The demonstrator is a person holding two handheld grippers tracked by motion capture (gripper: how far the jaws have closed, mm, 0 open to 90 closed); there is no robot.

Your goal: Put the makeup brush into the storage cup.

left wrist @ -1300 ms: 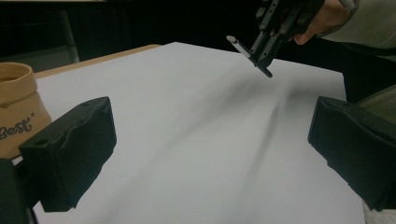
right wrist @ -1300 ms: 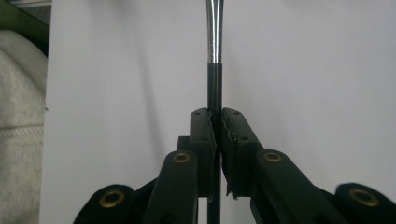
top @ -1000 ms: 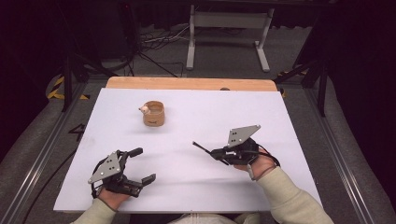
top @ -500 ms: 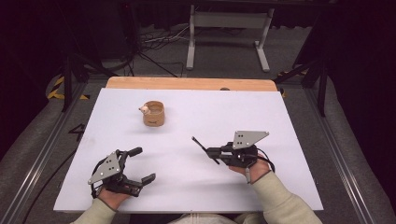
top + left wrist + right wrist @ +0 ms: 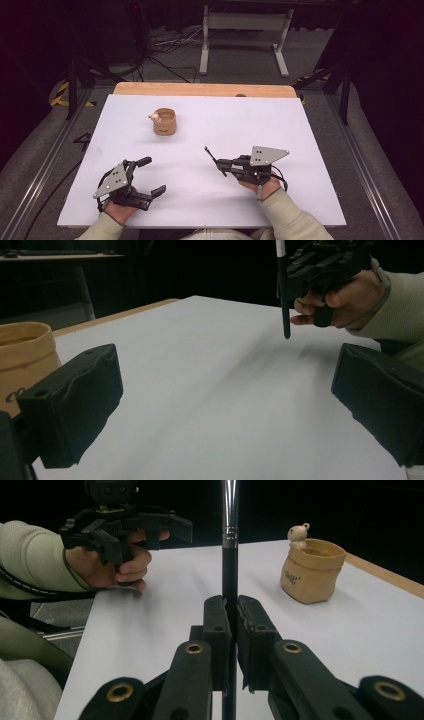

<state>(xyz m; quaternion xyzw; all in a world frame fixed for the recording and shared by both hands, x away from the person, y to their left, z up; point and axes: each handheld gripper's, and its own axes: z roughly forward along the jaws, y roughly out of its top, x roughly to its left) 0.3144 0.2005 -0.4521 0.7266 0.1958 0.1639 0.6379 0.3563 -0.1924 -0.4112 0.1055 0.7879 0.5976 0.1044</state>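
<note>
Right claw [image 5: 223,165] lowered, clenched on brush [image 5: 212,155], shaft pointing seemingly up-left toward cup [image 5: 164,121], left claw [image 5: 152,175] released

Matt white table [image 5: 300,150], glossy brush ferrule [image 5: 229,510]

A rectangular table topped with a smooth white sheet [image 5: 300,145] has a strip of bare light wood [image 5: 200,89] showing along its far edge. On the white surface, toward the far left, stands a small tan sack-shaped pot [image 5: 164,122] with a tiny pale figurine [image 5: 155,118] perched on its rim. The pot stands upright, well apart from the table's edges.
</note>
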